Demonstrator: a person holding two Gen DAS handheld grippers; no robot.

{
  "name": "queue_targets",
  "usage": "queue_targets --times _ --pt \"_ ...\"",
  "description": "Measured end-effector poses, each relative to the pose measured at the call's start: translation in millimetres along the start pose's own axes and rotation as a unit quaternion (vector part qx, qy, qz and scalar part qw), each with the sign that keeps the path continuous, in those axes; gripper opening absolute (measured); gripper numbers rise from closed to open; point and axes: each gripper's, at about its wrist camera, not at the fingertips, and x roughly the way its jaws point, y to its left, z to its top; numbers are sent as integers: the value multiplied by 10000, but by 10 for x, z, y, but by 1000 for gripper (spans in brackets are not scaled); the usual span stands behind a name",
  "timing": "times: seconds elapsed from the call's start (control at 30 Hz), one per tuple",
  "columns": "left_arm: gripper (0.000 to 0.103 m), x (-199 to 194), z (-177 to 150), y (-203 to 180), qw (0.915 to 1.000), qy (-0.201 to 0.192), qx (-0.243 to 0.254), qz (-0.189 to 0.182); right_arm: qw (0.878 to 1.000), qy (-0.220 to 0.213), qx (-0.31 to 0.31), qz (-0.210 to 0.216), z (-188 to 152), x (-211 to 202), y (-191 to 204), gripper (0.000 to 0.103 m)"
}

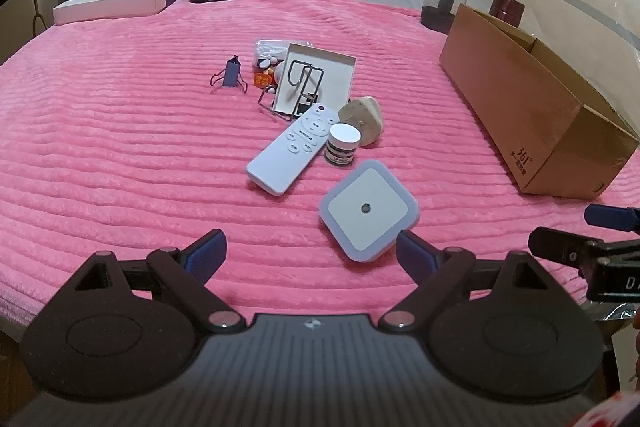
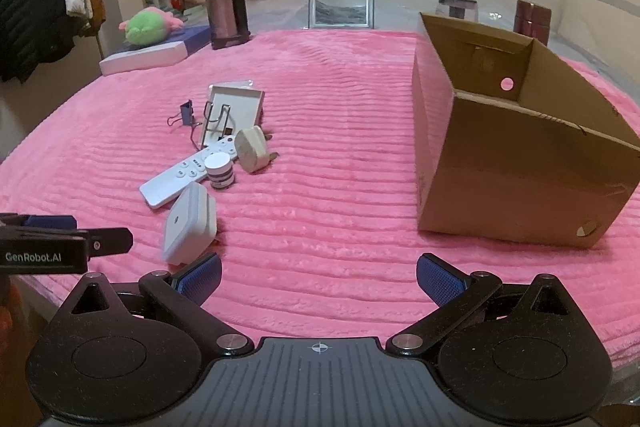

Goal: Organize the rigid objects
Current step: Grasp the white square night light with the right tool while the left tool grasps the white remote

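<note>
Pink ribbed blanket [image 1: 120, 147], open cardboard box [image 2: 520, 187] off right of the jaws. Hovering with left gripper [image 1: 310, 255] spread wide and empty, square plug-in light [image 1: 368, 211] just ahead, nudging its right pad. Right gripper [image 2: 318, 277] also gaping, gripping nothing. Likely lining up a first pick; closing squarely next. Box floor hidden, clutter behind remote [image 1: 292, 149] hard to read.

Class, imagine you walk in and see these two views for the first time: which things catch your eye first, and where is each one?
The ribbed pink plush blanket covering the whole table strikes first. Next comes the open brown cardboard box on its right side, nothing visible inside. In the middle lies a small cluster: a white rectangular remote control, a white square plug-in night light nearest the grippers, and a small white-lidded jar.
</note>
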Motion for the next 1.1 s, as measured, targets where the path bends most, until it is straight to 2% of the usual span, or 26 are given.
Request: queue_targets --times 0.23,0.6,0.73,0.87,1.1 --pt "89 44 47 157 9999 46 146 -58 9991 -147 -316 225 -24 52 183 101" --pt "89 161 216 532 9995 106 226 -174 9908 -403 -1190 511 -98 300 733 100" --pt "89 212 269 614 9989 43 405 -239 9856 -467 -1556 459 -131 460 919 100" --pt "89 315 303 662 9972 117 642 -368 9818 -413 -1816 364 -155 622 1049 92" --pt "89 463 322 753 9957 147 702 -592 9709 -355 -2364 138 -209 898 1262 87"
